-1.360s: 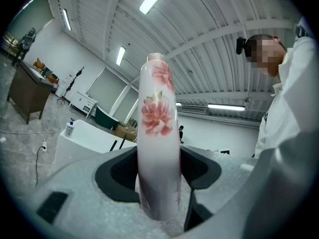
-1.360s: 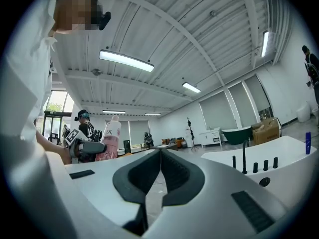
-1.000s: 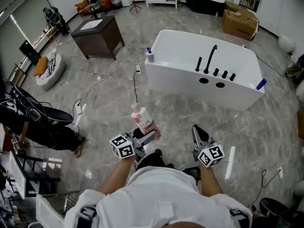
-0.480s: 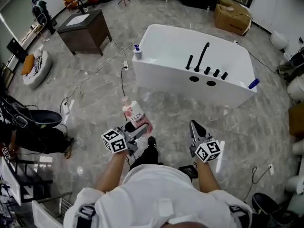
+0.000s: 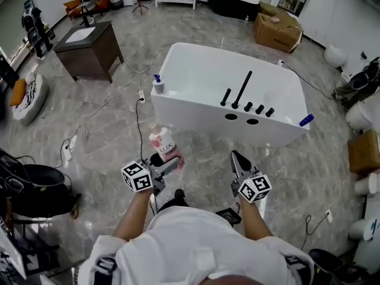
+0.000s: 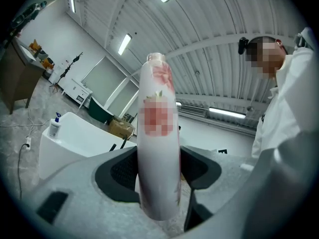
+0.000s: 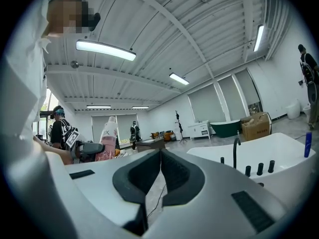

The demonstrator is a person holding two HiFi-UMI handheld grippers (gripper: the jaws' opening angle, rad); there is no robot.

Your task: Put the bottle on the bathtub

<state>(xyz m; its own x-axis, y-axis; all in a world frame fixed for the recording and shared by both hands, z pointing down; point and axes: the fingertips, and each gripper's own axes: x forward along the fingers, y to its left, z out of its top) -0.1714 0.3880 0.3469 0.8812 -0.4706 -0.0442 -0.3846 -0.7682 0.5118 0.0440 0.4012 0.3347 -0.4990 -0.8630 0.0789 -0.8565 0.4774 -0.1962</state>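
Carrying stage: the bottle is held off the floor, at about 11 o'clock from the person in the head view; it is not yet on the bathtub.
Left gripper: the left gripper is pinched on the bottle's lower body, a dark pad being seen against each side in the left gripper view, with the capped end pointed away from the jaws.
Right gripper: the right gripper is carried at about 1 o'clock from the person; its jaws are pressed together with nothing between them, and no part in the grasp is taken by it.
Bathtub: it is found at 12 o'clock, well apart from the bottle, with bare floor between.
Rim already taken: a pump bottle is stood on the 10 o'clock corner, a blue item is laid at the 4 o'clock corner, and the faucet with its knobs is set along the 6 o'clock side.
Done: pick-up and lift are judged complete, since the bottle is gripped firmly and raised.
Left to do: the gap to the tub is to be closed, the bottle is to be lowered upright onto the rim, and the jaws are to be spread.
Likely spot: the rim stretch at 7 o'clock, between pump bottle and faucet, is judged free.
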